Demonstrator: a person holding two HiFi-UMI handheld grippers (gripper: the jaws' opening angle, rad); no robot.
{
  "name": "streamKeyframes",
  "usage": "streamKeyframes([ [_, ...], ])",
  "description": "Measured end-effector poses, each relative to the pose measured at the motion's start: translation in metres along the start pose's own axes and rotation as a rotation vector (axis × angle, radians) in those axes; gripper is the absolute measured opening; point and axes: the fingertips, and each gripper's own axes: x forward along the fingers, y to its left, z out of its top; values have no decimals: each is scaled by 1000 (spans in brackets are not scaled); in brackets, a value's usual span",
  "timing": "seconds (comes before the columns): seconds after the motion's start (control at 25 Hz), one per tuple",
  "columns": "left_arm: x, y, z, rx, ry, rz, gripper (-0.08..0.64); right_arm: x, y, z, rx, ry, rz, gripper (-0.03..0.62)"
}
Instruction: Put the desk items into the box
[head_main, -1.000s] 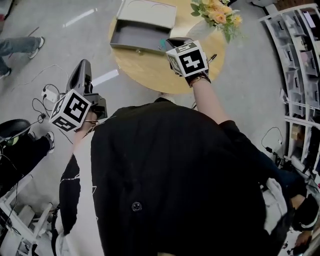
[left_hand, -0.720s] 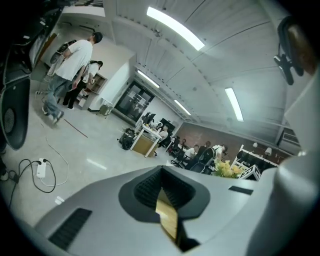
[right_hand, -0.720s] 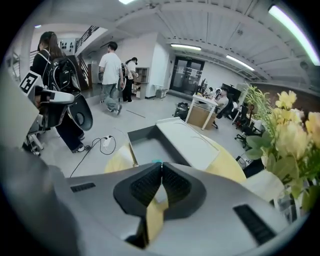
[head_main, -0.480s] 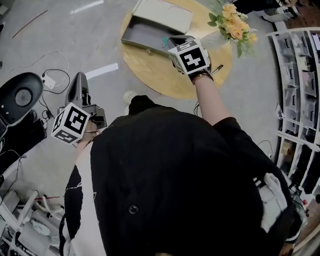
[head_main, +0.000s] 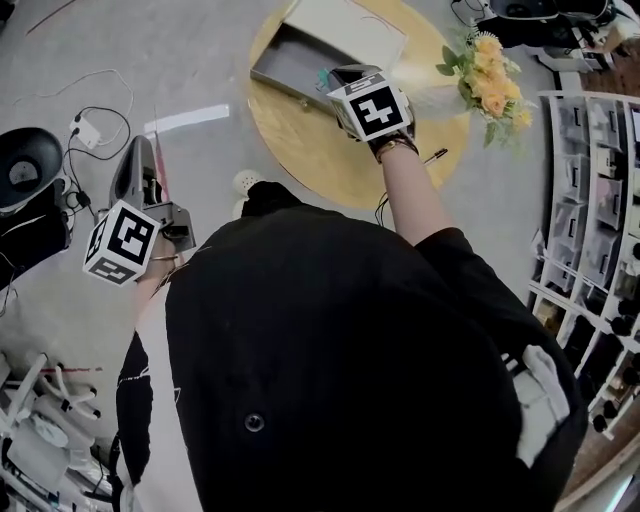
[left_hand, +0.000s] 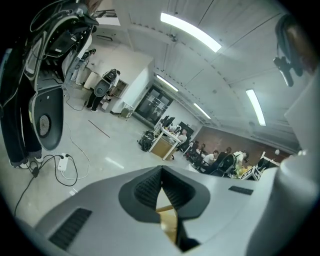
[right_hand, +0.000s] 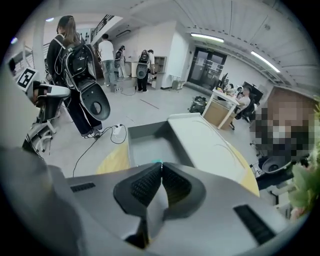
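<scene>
An open grey box (head_main: 295, 62) with its pale lid (head_main: 350, 28) flipped back sits on the round wooden table (head_main: 330, 150). My right gripper (head_main: 335, 76) hovers at the box's near rim, shut, with a small teal item (head_main: 322, 79) showing at its tips. In the right gripper view the pads (right_hand: 150, 184) meet, a teal sliver (right_hand: 157, 162) peeks above them, and the box's grey inside (right_hand: 150, 145) lies just beyond. My left gripper (head_main: 137, 152) hangs over the floor left of the table. Its pads (left_hand: 150, 187) are together and hold nothing.
A black pen (head_main: 435, 157) lies near the table's right edge, beside a bunch of yellow flowers (head_main: 490, 85). Cables and a power strip (head_main: 83, 133) lie on the floor at left. Shelving (head_main: 590, 200) stands on the right. People stand and sit across the room.
The head view has swung, so table and box now sit further up and right. My right gripper stays at the box's near rim. My left gripper has drifted slightly left.
</scene>
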Motion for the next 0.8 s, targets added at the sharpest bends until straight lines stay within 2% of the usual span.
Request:
streamKeyframes([
  [0.4,1,8,10,-3,-6,52,9,33,-2,-4,-1,54,36,14],
  [0.8,16,6,7,1,20,46,9,49,3,-3,9,77,74,14],
])
